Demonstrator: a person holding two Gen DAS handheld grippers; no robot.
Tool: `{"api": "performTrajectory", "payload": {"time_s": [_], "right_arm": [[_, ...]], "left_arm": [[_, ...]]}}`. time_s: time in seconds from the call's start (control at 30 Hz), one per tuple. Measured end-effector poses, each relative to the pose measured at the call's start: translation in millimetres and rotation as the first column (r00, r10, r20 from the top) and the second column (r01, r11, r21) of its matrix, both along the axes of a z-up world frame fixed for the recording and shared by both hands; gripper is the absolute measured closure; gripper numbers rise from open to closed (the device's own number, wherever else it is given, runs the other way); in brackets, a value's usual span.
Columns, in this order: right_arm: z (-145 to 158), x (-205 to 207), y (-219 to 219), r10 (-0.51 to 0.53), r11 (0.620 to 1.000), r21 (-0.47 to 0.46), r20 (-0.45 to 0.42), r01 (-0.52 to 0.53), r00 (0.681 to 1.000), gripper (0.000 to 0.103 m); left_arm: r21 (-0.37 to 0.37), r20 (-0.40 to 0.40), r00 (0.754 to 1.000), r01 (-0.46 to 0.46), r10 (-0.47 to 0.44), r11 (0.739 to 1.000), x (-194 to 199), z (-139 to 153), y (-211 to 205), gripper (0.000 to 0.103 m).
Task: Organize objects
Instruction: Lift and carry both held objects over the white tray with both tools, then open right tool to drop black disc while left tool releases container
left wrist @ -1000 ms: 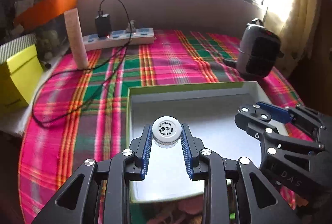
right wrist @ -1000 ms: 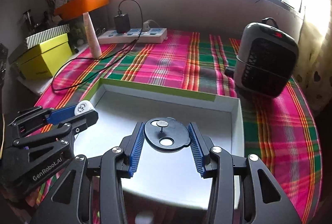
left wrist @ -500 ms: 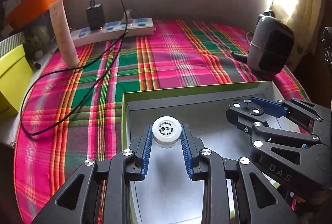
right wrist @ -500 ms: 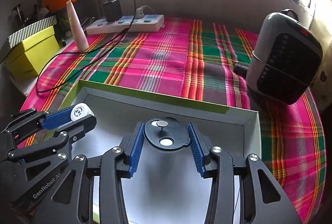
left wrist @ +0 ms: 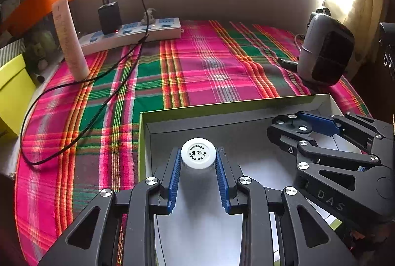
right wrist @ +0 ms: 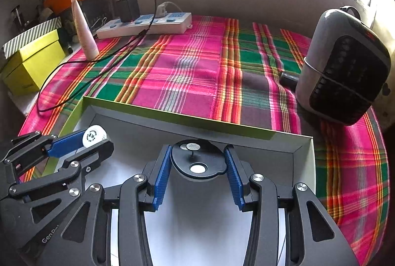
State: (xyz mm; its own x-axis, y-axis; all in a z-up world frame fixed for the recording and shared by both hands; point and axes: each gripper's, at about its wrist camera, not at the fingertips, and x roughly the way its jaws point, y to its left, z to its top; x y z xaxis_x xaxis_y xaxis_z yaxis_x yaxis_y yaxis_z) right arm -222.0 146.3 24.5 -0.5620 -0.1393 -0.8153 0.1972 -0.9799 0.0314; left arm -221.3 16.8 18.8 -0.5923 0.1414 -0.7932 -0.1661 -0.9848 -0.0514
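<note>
The tabletop cloth [right wrist: 192, 73] is plaid — pink, green and orange bands with thin white lines. The shallow box [right wrist: 187, 118] has a lime-green rim and pale grey inside. Both claws are black with blue ribbed pads [left wrist: 174, 179] — the left claw [left wrist: 198, 168] pinches a white cap [left wrist: 198, 153] printed black, the right claw [right wrist: 197, 167] a black disc [right wrist: 197, 162]. A yellow box [right wrist: 32, 66] sits nearby.

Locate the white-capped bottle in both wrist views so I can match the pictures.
Left wrist view: the white-capped bottle sits at lower centre, clamped between the blue pads of the left hand-held gripper, over the open box.
Right wrist view: its cap shows at the left edge, held in the same gripper seen from the side.
Shared landmark: the white power strip at the back of the plaid cloth.
</note>
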Motion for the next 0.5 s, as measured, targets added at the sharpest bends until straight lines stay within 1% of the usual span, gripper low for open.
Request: {"api": "performTrajectory", "payload": {"time_s": [0.5], "right_arm": [[-1.9,-0.5,0.7,-0.003,1.000,0.003,0.011,0.003,1.000,0.059]], "left_arm": [[-0.006,0.006,1.000,0.008,-0.008,1.000,-1.1,-2.4,3.0,0.076]]}}
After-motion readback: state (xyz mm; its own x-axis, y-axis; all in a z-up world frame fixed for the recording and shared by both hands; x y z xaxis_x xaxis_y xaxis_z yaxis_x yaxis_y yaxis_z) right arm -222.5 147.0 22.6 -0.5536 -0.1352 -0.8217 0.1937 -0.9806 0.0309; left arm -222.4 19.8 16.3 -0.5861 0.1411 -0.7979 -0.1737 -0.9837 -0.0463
